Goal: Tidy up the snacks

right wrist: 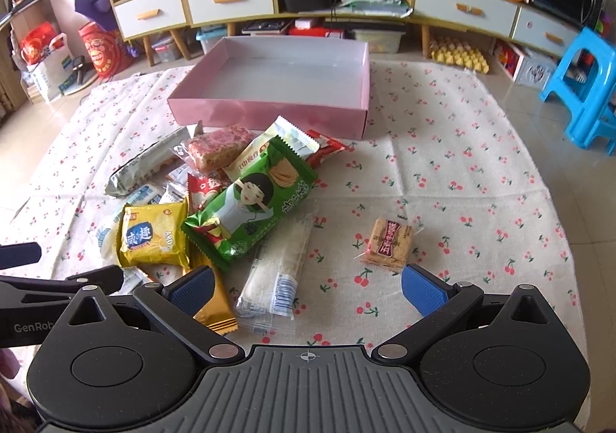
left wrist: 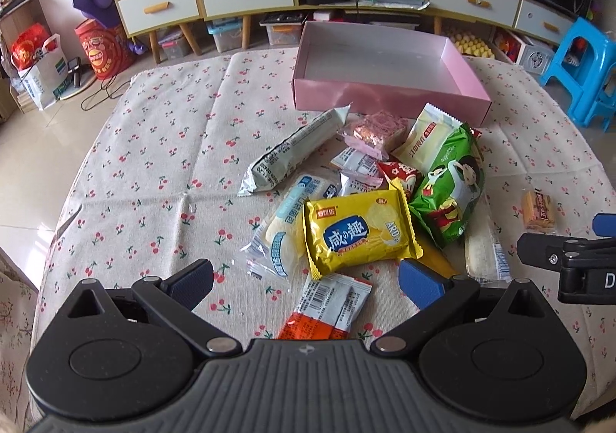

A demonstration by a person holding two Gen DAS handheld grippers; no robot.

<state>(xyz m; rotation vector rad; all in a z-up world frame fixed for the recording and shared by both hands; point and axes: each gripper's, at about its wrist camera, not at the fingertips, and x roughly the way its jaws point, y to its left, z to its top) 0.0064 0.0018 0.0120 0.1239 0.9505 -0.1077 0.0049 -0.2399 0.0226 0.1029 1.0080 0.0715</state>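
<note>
Both grippers, left (left wrist: 306, 284) & right (right wrist: 308, 288), spread wide w/ nothing between. Crinkly foil snack packets (right wrist: 246, 209) heaped on cherry-print cloth (right wrist: 442, 163) just before shallow pink cardboard box (right wrist: 269, 113); green packet's long axis runs diagonally toward box.

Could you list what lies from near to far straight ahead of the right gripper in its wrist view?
Right gripper → clear white wafer packet → green snack bag → pink box.
</note>
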